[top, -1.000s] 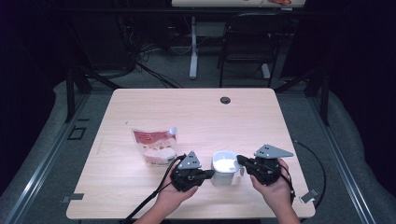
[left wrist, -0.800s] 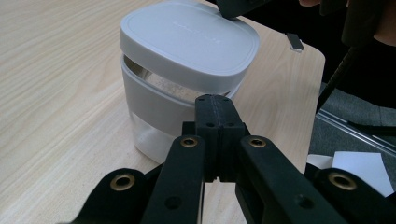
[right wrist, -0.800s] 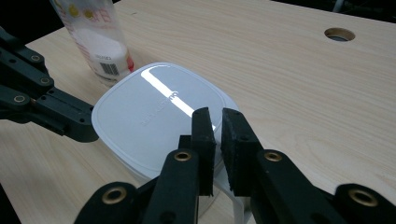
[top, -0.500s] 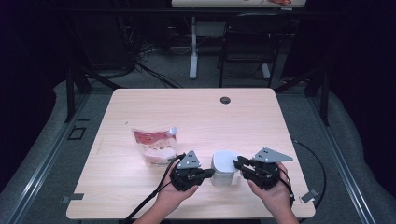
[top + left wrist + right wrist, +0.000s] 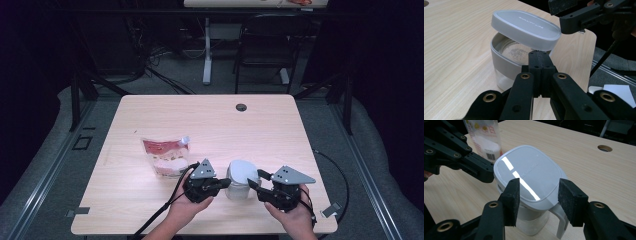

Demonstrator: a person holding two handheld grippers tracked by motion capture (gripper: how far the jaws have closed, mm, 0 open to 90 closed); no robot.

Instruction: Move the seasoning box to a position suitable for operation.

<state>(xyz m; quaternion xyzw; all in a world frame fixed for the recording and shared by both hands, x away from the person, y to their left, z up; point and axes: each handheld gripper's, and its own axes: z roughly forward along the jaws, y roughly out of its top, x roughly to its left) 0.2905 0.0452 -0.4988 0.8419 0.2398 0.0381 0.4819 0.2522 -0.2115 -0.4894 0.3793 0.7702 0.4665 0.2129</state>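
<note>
A: Where is the jar (image 5: 240,186)?
B: It sits on the desk (image 5: 210,120), near the front edge, right between the two claws. A bag (image 5: 165,156) with a red top lies just beside it, to its left in the high view.

A: Is the lid (image 5: 525,28) on?
B: Not all the way. It lies tilted over the jar, and you can see inside from the left claw's side.

A: What does the left claw (image 5: 539,56) do?
B: Its jaws are pressed together. The tip is at the jar's rim. I think it touches the rim, but it is hard to tell.

A: And the right claw (image 5: 539,195)?
B: Its jaws have just been opening. Now they stand wide, one on each side of the lid, and they do not squeeze it.
</note>
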